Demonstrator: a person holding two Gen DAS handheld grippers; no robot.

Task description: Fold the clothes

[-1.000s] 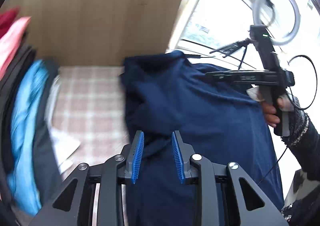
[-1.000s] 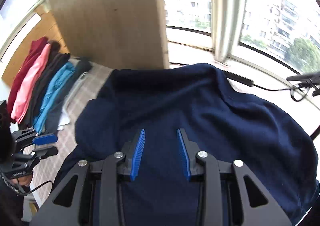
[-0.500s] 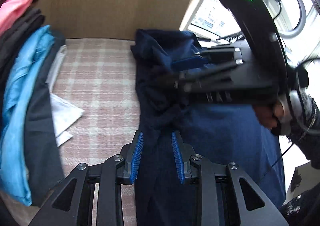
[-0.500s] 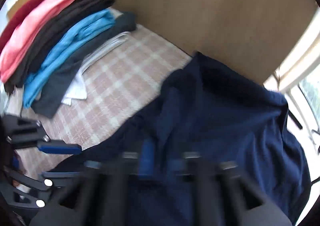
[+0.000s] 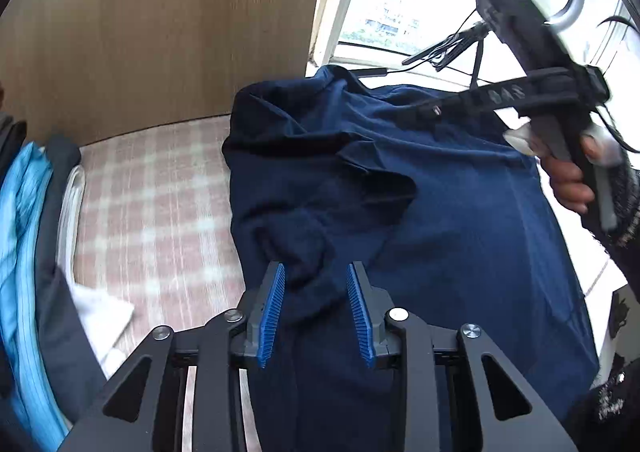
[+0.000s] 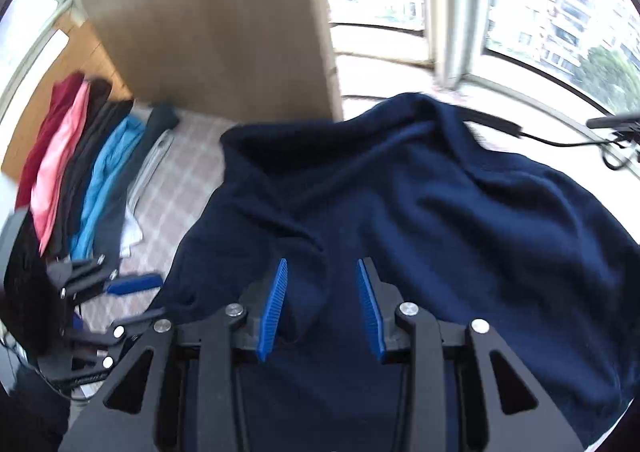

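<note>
Once the right tool [image 6: 322,308] had snapped shut and come apart again within the last second, its blue pads stood narrowly parted over the navy sweater [image 6: 400,220], with a raised fold of the knit between them but no visible pinch; I read that as a release, not a grip. Half a second ago that tool was reaching across to the sweater's far side near the wooden panel [image 6: 208,24]; now it was back over the near middle, and the upper part of the sweater lay bunched in new creases, apparently dragged inward. Left tool [image 5: 316,314] had opened slightly too, pads a narrow gap apart with a rumpled lump of the same sweater rising between them, not clearly clamped. The sweater lay spread on the checked desk [image 5: 160,204], its far edge up against the panel and window sill, right portion draping toward the desk's edge. A stack of folded clothes [image 6: 80,172] sat well apart at the left. Judgement: first fold was attempted but sloppy, both tools now free; next move likely needs a fresh grab on a sleeve or hem to flatten the bunching before folding further.
</note>
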